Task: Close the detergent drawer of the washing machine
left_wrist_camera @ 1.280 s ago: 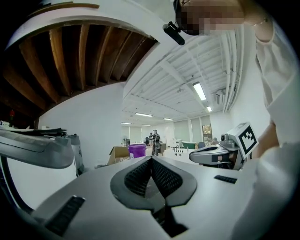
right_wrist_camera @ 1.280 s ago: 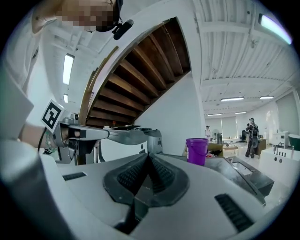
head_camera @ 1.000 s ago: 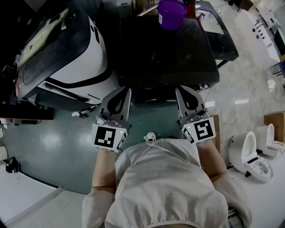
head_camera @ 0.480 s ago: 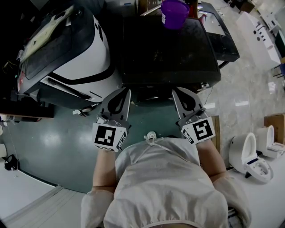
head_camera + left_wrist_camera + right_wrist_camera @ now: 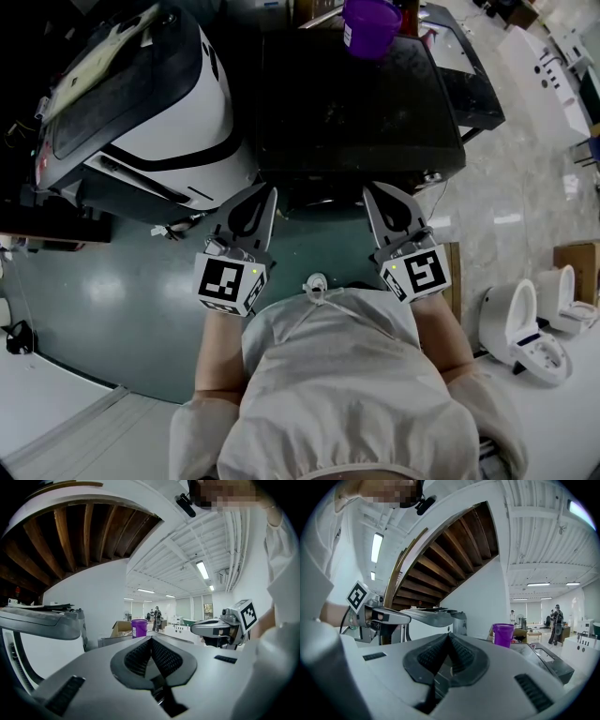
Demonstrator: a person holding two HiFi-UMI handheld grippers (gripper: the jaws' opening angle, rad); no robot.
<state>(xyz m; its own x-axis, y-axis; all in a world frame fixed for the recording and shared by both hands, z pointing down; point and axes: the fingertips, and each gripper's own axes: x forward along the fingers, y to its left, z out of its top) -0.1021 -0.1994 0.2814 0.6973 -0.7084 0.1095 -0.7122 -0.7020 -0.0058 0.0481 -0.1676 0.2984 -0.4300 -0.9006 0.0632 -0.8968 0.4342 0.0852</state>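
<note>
A: What's hidden or cut off?
B: The drawer cannot be made out in any view. The washer point(image 5: 356, 103) shows from above as a dark top only. Its front drops away under the near edge, in shadow. To its left is a white machine point(image 5: 178, 103), clipped by the frame's upper left corner. A box point(image 5: 578, 255) is cut by the right edge. Both gripper views look out level over the washer's top, so no front panel shows there either.

A: Counts?
B: One washer and one white machine. One purple cup point(image 5: 370, 23) stands at the washer's far edge. Two toilets point(image 5: 525, 328) sit on the pale floor at the right, with the one box near them. Two grippers.

A: Jaws?
B: On the left gripper point(image 5: 266, 191) the jaws are pressed together, ribbed pads meeting along one line, nothing between them. On the right gripper point(image 5: 371, 190) it is the same: tips together, nothing pinched. Both are held side by side before the person's chest, above the green floor point(image 5: 112, 300), tips pointing toward the washer's near edge. Whether they stop short of that edge, cannot tell from above.
</note>
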